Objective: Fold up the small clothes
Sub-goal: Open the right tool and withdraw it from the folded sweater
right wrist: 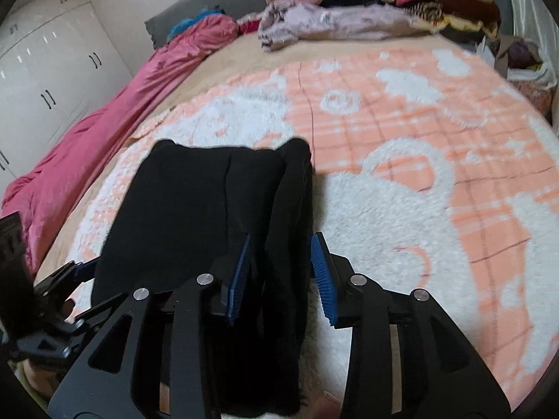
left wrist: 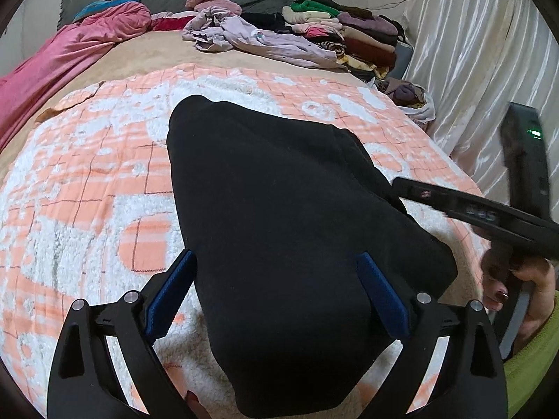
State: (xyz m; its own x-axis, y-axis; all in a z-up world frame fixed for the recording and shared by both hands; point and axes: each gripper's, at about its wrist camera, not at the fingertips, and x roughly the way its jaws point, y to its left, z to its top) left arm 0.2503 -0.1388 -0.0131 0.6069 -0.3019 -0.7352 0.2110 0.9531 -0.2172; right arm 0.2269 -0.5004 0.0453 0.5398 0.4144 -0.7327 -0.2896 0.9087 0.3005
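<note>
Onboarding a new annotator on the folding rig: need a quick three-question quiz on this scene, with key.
1. True or false: the black fabric garment lies on the peach-and-white fluffy blanket.
2. Compare the left gripper and the right gripper: whose jaws stand wider? A) left B) right C) equal
3. Where is the stack of folded clothes of many colours?

Key
1. True.
2. A. The left stands wide over the garment. The right is narrower, astride the garment's folded edge.
3. At the far right corner of the bed, beside the white satin curtain.
</note>
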